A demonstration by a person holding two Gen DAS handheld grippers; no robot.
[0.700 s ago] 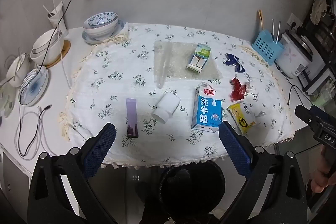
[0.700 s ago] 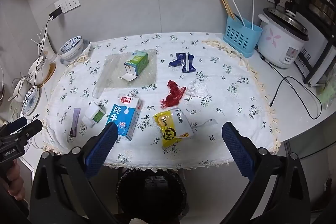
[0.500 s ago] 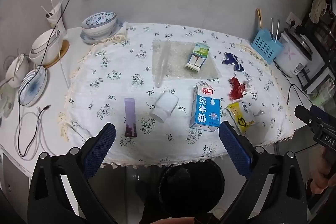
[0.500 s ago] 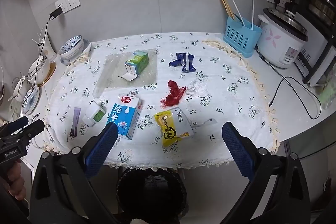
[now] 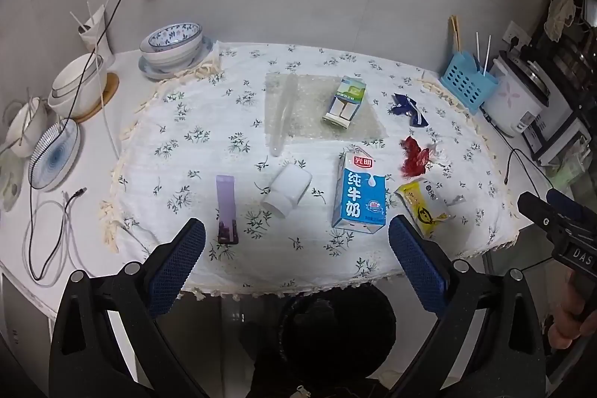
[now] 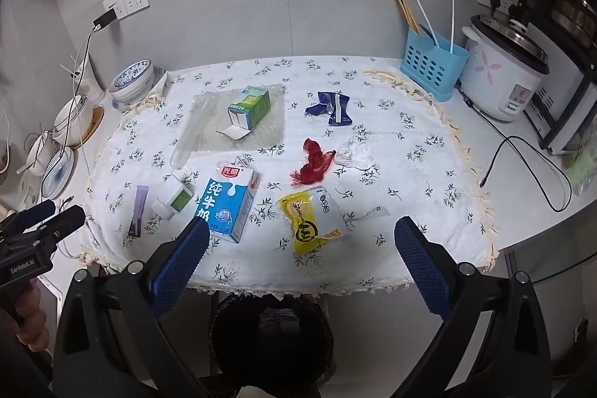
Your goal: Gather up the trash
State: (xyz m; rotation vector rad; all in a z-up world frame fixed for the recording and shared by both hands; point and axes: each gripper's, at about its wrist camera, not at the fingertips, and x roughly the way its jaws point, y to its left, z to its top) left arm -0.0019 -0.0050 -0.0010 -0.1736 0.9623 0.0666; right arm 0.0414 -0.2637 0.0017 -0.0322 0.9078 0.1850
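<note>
1. Left gripper (image 5: 296,260) and right gripper (image 6: 302,262) hang spread wide, holding nothing.
2. Blue milk carton (image 5: 359,193), yellow wrapper (image 6: 312,219) lie near the table's (image 5: 335,271) front edge.
3. Black bin (image 6: 270,342) stands below.

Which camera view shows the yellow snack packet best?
The right wrist view: the yellow snack packet lies near the middle, whole and large. The left wrist view shows it smaller, off to the right.
</note>
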